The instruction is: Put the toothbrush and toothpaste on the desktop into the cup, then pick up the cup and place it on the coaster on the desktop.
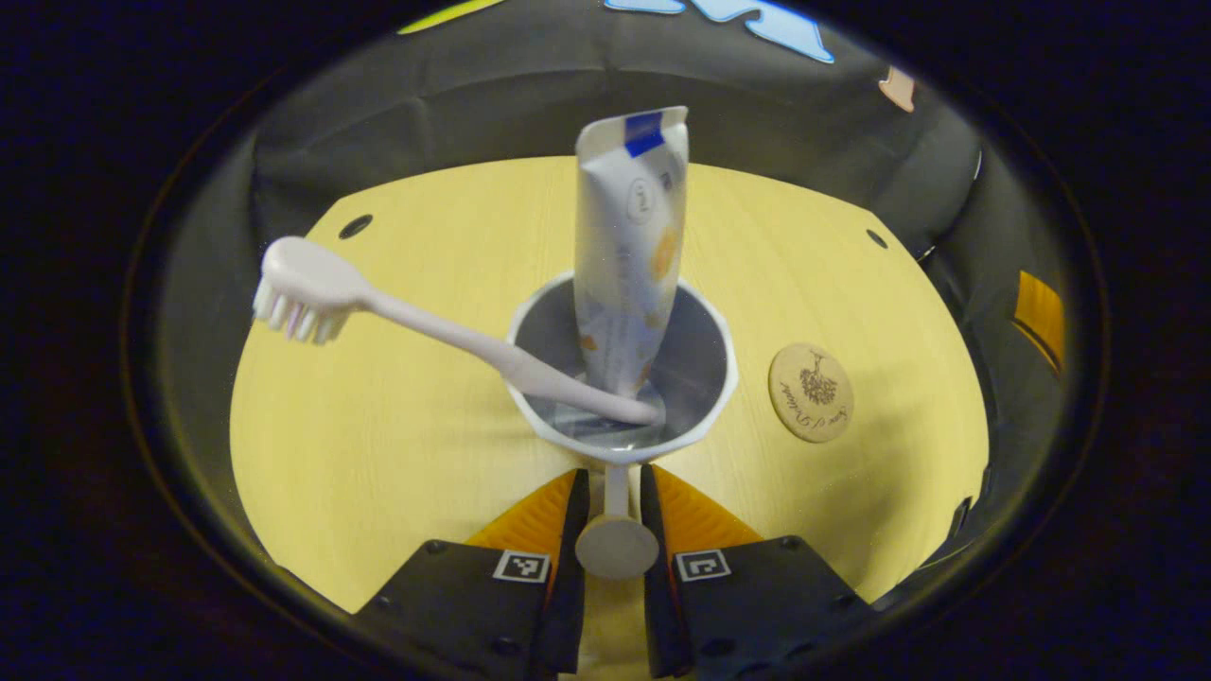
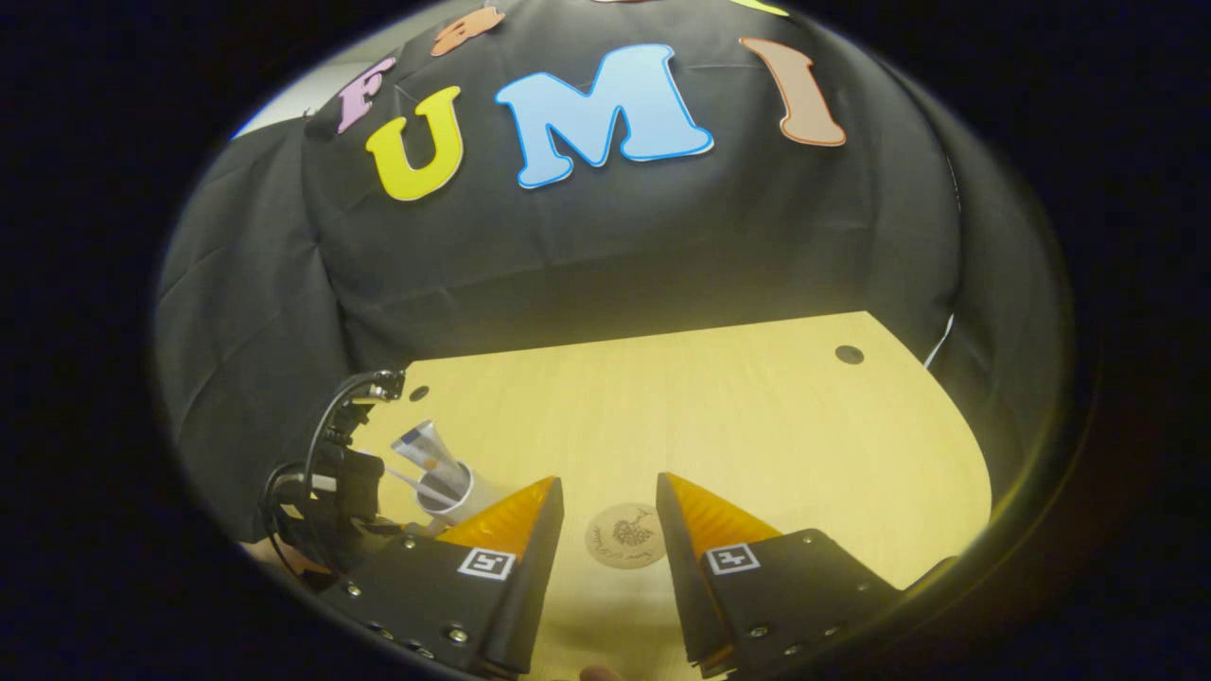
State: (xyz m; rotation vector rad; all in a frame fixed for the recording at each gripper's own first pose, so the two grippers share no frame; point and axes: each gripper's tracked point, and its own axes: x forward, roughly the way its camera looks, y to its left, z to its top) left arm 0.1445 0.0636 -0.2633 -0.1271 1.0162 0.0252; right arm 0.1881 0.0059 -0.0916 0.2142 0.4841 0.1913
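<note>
In the left gripper view a pale cup stands just ahead of my left gripper, whose two fingers press on the cup's handle. A white and blue toothpaste tube stands upright in the cup. A white toothbrush leans out of it to the left, bristles down. The round wooden coaster lies on the yellow desktop right of the cup. In the right gripper view my right gripper is open above the coaster. The cup sits to its left.
Black cloth walls close in the desktop at the back and on both sides. Small dark holes mark the desktop's far corners. The other gripper with its cables stands at the left edge of the right gripper view.
</note>
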